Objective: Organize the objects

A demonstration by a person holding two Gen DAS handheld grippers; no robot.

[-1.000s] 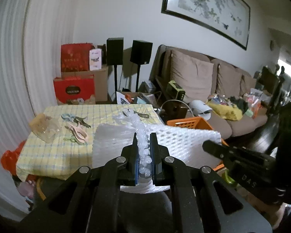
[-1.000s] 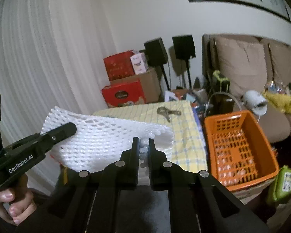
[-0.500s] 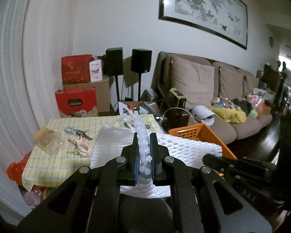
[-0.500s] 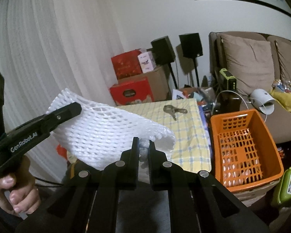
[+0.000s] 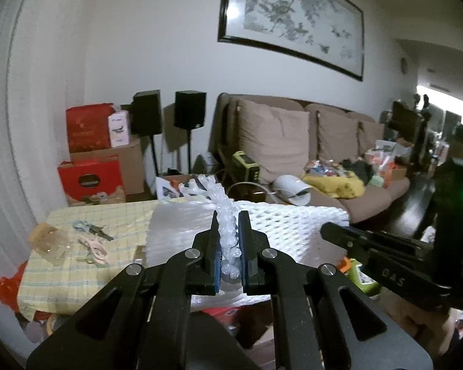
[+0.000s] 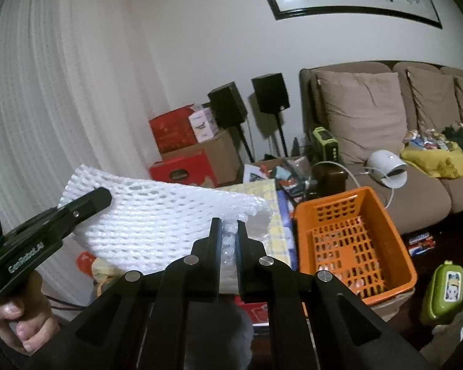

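A white foam net sheet [image 5: 287, 228] backed with bubble wrap hangs in the air between both grippers. My left gripper [image 5: 228, 215] is shut on a bunched bubbly edge of it. My right gripper [image 6: 229, 225] is shut on the opposite edge of the foam net sheet [image 6: 157, 215]. In the left wrist view the right gripper [image 5: 327, 229] reaches in from the right at the sheet's corner. The left gripper [image 6: 103, 195] shows at the sheet's left corner in the right wrist view, held by a hand [image 6: 15, 323]. The sheet hides much of the table behind it.
A table with a yellow checked cloth [image 5: 77, 274] carries keys and clips [image 5: 92, 234] and a clear bag [image 5: 46, 243]. An orange basket [image 6: 382, 206] stands right of the table, a green container [image 6: 444, 289] beside it. Boxes, speakers and a cluttered sofa [image 5: 293, 141] lie behind.
Both grippers have risen with the sheet still stretched between them. The table and room sit lower in both views, and less of the tabletop shows past the sheet.
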